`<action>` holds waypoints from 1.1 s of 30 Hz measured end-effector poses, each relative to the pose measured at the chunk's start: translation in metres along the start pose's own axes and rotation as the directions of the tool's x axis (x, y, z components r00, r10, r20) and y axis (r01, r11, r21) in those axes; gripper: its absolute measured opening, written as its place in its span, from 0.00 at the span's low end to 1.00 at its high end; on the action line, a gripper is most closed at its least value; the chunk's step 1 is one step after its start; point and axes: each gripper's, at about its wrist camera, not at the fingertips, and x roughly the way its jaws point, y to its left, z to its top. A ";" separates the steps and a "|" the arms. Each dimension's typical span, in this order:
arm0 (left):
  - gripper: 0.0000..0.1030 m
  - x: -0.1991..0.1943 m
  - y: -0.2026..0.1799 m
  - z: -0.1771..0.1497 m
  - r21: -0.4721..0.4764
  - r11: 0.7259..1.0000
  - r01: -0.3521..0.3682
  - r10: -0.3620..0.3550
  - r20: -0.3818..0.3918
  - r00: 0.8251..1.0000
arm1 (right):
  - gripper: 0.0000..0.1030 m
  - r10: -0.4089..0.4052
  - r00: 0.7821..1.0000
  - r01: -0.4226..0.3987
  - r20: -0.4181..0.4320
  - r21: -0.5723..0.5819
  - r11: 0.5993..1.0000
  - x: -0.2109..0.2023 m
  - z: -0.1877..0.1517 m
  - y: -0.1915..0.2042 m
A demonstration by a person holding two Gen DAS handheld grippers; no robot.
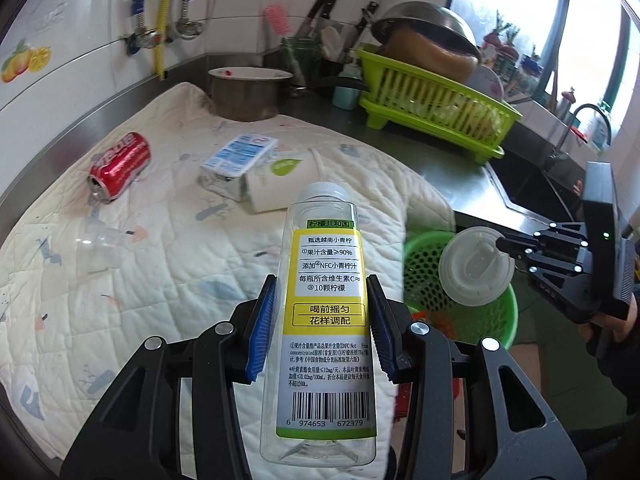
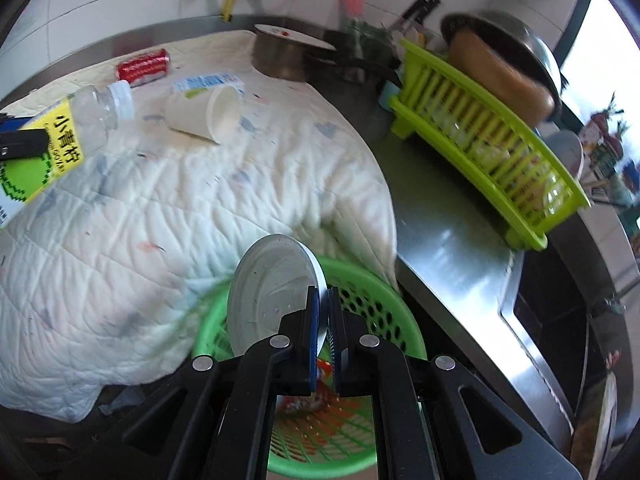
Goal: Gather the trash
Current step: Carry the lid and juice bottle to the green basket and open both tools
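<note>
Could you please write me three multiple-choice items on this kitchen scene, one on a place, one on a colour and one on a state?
1. Where does the red can lie?
A. on the white quilted cloth
B. in the dish rack
C. in the sink

2. What colour is the basket under the right hand-held gripper?
A. blue
B. green
C. black

3. What is the left hand-held gripper doing?
A. hanging open and empty
B. shut on the paper cup
C. shut on the clear bottle

Answers:
1 A, the can rests on its side on the cloth.
2 B, its perforated wall is green below the white lid that the right one pinches.
3 C, the blue pads press both sides of the bottle.
</note>
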 end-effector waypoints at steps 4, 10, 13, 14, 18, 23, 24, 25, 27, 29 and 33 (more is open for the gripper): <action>0.42 0.012 -0.032 -0.003 0.041 0.998 0.048 -0.047 -0.025 0.999 | 0.10 -0.020 0.999 0.022 -0.028 0.047 0.999 0.000 -0.018 -0.017; 0.42 0.038 -0.079 -0.006 0.088 0.989 0.121 -0.115 -0.073 0.991 | 0.26 -0.038 0.999 0.039 -0.008 0.099 0.994 -0.015 -0.029 -0.032; 0.42 0.054 -0.097 -0.006 0.089 0.984 0.156 -0.147 -0.097 0.984 | 0.32 -0.054 0.998 0.051 0.019 0.124 0.991 -0.030 -0.030 -0.037; 0.42 0.062 -0.105 -0.006 0.085 0.981 0.172 -0.162 -0.109 0.981 | 0.35 -0.062 0.998 0.058 0.030 0.130 0.990 -0.035 -0.030 -0.039; 0.42 0.088 -0.129 -0.008 0.090 0.974 0.208 -0.192 -0.164 0.968 | 0.39 -0.084 0.994 0.072 0.065 0.172 0.983 -0.054 -0.036 -0.049; 0.42 0.115 -0.150 -0.013 0.092 0.971 0.221 -0.195 -0.231 0.953 | 0.43 -0.103 0.991 0.082 0.080 0.228 0.970 -0.071 -0.051 -0.060; 0.42 0.121 -0.153 -0.014 0.086 0.971 0.224 -0.197 -0.243 0.950 | 0.43 -0.103 0.991 0.081 0.082 0.243 0.967 -0.074 -0.055 -0.063; 0.43 0.125 -0.156 -0.014 0.079 0.970 0.229 -0.203 -0.253 0.946 | 0.43 -0.104 0.991 0.080 0.083 0.255 0.964 -0.077 -0.059 -0.066; 0.43 0.130 -0.159 -0.015 0.068 0.971 0.229 -0.203 -0.270 0.941 | 0.44 -0.112 0.990 0.086 0.083 0.267 0.960 -0.083 -0.065 -0.068; 0.44 0.133 -0.161 -0.015 0.064 0.971 0.230 -0.205 -0.272 0.940 | 0.45 -0.120 0.989 0.092 0.087 0.276 0.957 -0.087 -0.070 -0.070; 0.57 0.129 -0.157 -0.012 0.041 0.975 0.220 -0.202 -0.256 0.945 | 0.47 -0.127 0.987 0.095 0.095 0.291 0.952 -0.095 -0.074 -0.073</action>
